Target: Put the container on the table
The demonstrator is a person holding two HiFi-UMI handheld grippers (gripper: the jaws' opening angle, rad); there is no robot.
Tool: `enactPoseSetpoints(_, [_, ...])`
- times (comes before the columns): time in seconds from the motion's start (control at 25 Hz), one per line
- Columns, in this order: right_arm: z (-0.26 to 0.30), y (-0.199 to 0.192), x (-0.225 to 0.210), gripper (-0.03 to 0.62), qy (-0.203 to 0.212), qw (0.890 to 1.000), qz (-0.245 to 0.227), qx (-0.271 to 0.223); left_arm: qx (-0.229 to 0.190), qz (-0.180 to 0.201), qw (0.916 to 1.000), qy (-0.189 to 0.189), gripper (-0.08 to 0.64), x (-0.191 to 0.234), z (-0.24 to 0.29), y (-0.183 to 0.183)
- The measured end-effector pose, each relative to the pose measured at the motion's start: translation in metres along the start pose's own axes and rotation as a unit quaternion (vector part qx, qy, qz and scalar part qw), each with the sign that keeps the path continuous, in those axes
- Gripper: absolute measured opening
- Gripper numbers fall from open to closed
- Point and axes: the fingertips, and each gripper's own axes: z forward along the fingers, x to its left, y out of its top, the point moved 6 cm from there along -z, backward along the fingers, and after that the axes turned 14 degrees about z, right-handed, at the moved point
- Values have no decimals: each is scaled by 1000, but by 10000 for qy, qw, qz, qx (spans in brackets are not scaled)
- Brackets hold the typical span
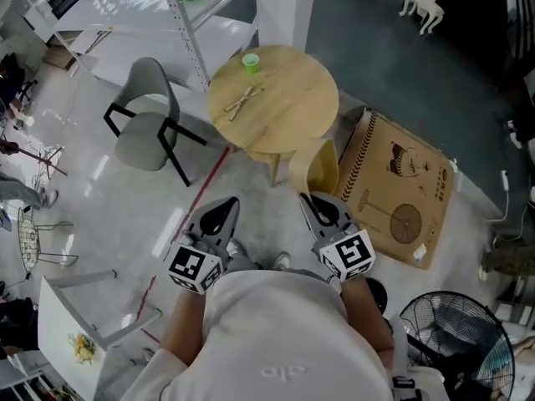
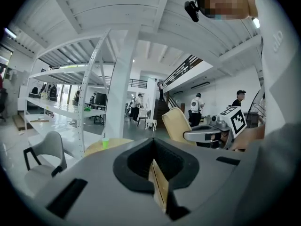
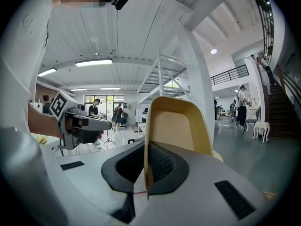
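A tan plastic container (image 1: 323,167) hangs upright in front of me, with my right gripper (image 1: 310,199) shut on its near wall. In the right gripper view the container (image 3: 178,121) rises straight out of the closed jaws of that gripper (image 3: 146,147). The round wooden table (image 1: 292,111) stands just beyond it and carries a small green cup (image 1: 250,62) and some crossed sticks (image 1: 243,100). My left gripper (image 1: 226,203) is held level beside the right one, shut, with nothing in it. In its own view that left gripper (image 2: 153,142) points toward the table (image 2: 96,148).
A grey chair (image 1: 150,124) stands left of the table. A brown cardboard sheet (image 1: 401,195) lies on the floor to the right, and a black fan (image 1: 460,341) sits at the lower right. Behind the table are a white column (image 1: 284,7) and white shelving (image 1: 180,23).
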Motion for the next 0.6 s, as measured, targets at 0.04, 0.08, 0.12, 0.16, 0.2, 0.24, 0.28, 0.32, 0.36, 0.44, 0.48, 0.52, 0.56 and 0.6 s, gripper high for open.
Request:
enactPoseSetpoints(0.04, [4, -1, -4, 31, -6, 10000, -1, 33, 34, -52, 10000, -9, 14, 2, 5, -4])
enactPoseSetpoints(0.08, [8, -1, -9, 31, -9, 10000, -2, 64, 60, -101, 9999, -19, 14, 6, 10, -7])
enactPoseSetpoints(0.12, [14, -2, -14, 31, -12, 10000, 5, 99, 80, -136, 9999, -32, 14, 10, 15, -11])
enactPoseSetpoints(0.16, [21, -4, -19, 31, -21, 9999, 21, 139, 98, -154, 9998, -51, 14, 15, 21, -14])
enactPoseSetpoints(0.2, [29, -5, -24, 31, -40, 9998, 41, 185, 113, -160, 9998, -75, 14, 22, 28, -16])
enactPoseSetpoints(0.24, [38, -6, -29, 31, -65, 9997, 62, 234, 127, -158, 9997, -97, 14, 30, 34, -19])
enactPoseSetpoints(0.28, [48, -6, -33, 31, -88, 9995, 78, 282, 138, -149, 9997, -114, 14, 40, 39, -21])
enactPoseSetpoints(0.32, [59, -6, -36, 31, -103, 9994, 85, 331, 147, -136, 9997, -124, 14, 51, 44, -23])
enactPoseSetpoints(0.36, [70, -5, -38, 31, -110, 9992, 81, 382, 152, -123, 9997, -132, 14, 63, 49, -25])
enactPoseSetpoints(0.44, [93, -6, -42, 31, -121, 9987, 42, 498, 157, -110, 9997, -165, 14, 86, 59, -29])
enactPoseSetpoints(0.48, [105, -6, -43, 31, -140, 9983, 14, 567, 157, -110, 9996, -190, 14, 98, 63, -31])
enactPoseSetpoints(0.52, [117, -7, -45, 31, -171, 9978, -12, 642, 160, -110, 9996, -215, 14, 111, 67, -33])
enactPoseSetpoints(0.56, [130, -7, -46, 31, -205, 9972, -30, 721, 161, -107, 9995, -235, 14, 124, 70, -34])
enactPoseSetpoints(0.6, [144, -7, -46, 31, -223, 9965, -37, 803, 159, -104, 9995, -249, 14, 138, 72, -36])
